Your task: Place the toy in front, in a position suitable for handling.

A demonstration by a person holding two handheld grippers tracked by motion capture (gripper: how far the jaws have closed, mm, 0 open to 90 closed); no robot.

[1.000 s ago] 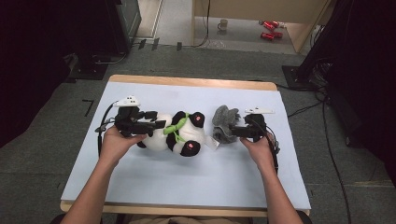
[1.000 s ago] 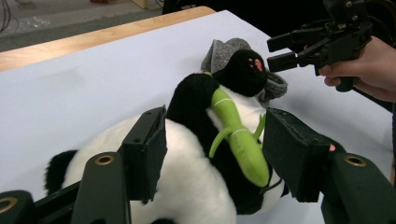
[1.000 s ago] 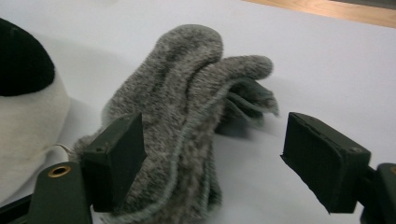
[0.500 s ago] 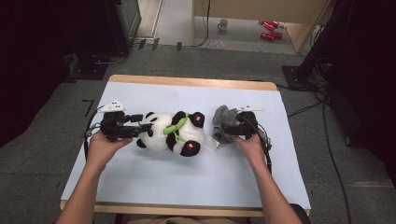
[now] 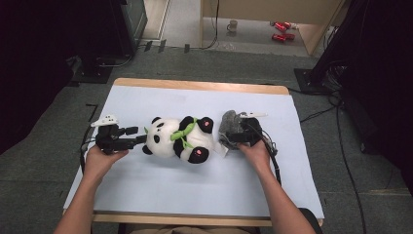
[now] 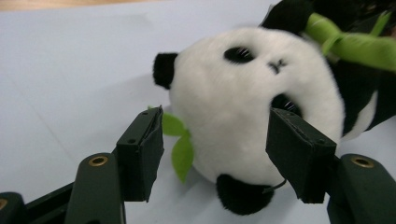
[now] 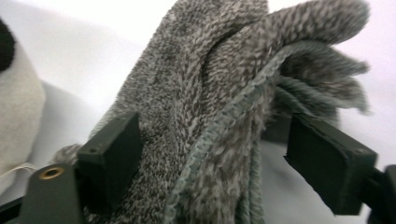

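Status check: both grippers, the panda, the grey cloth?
Left gripper open, jaws astride panda head. Right gripper open around grey cloth. Nothing blocking.

Panda plush (image 5: pixel 181 139): black-and-white, green leaf sash, lying on its side mid-table, head toward my left | Grey towel (image 5: pixel 229 127): knitted, crumpled in a heap, sitting just beside the panda's feet.

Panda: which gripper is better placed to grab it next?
Left. The left gripper has open fingers flanking the panda head. The right gripper straddles the grey cloth.
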